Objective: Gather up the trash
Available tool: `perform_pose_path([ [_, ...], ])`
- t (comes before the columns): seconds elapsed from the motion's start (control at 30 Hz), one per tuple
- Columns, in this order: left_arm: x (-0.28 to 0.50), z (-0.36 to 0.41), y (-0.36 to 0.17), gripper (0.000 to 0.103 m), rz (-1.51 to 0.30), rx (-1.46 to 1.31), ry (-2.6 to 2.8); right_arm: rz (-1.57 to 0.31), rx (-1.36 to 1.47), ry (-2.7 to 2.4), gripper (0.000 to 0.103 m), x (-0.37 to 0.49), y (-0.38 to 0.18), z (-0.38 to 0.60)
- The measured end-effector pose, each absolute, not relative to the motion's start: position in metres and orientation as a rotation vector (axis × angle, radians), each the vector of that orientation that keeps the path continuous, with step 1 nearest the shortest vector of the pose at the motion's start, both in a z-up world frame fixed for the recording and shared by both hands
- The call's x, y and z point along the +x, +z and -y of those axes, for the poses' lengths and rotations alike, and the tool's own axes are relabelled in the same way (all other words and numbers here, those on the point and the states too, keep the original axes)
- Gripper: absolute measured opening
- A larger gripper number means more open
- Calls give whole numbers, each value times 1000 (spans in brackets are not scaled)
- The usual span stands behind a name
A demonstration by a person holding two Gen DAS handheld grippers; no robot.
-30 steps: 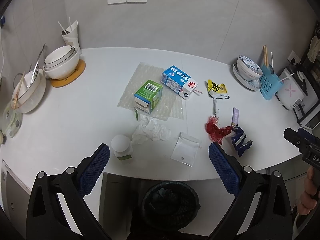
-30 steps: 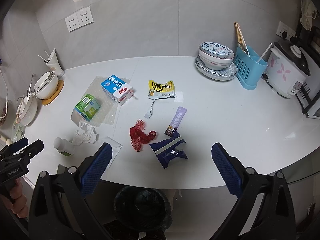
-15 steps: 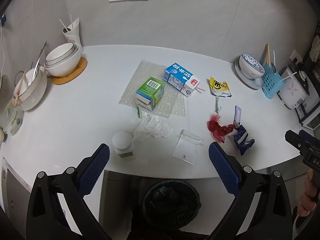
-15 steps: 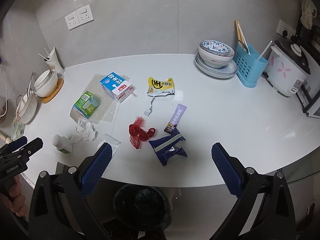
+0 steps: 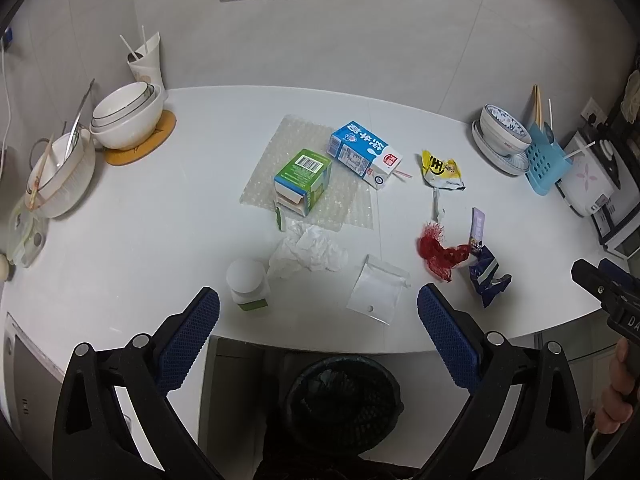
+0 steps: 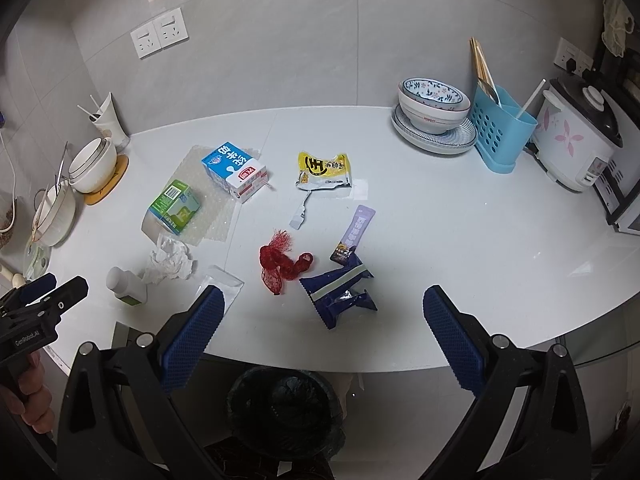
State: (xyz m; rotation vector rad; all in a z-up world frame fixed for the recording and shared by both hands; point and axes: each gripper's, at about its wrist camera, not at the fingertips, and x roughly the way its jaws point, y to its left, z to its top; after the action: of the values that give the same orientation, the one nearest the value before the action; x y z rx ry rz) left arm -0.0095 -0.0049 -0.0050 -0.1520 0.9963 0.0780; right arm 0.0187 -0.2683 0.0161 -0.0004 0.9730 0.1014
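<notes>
I hold both tools back from the surface (image 5: 160, 208), above the bin (image 5: 344, 404), which sits under the near edge so litter can drop straight in. The left tool (image 5: 318, 316) is released and empty; the right tool (image 6: 324, 312) likewise. Nothing is collected yet. In the left view the tissue (image 5: 308, 250) lies at 12 o'clock, the bottle (image 5: 246, 284) at 11, and the clear bag (image 5: 376, 288) at 1. The right view alone shows the navy wrapper (image 6: 340, 290) unobstructed at 12 o'clock and the red net (image 6: 280, 264) at 11; the left view alone shows the green carton's (image 5: 304, 180) open flap.
</notes>
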Motion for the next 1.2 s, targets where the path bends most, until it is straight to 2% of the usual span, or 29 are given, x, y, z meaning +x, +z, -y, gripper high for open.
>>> perform_pose_path([
  [0.37,-5,-5,-17,97,-1016,-167,97,-987,-9,106,96,24,3,266],
  [0.83,26,-61,-113,97,-1163,-210,182,-1158,19,73,96,60,-96,272],
  [1.2,54,-78,-152,94,-1243,-201,193,-1310,138,-41,91,103,-129,283],
])
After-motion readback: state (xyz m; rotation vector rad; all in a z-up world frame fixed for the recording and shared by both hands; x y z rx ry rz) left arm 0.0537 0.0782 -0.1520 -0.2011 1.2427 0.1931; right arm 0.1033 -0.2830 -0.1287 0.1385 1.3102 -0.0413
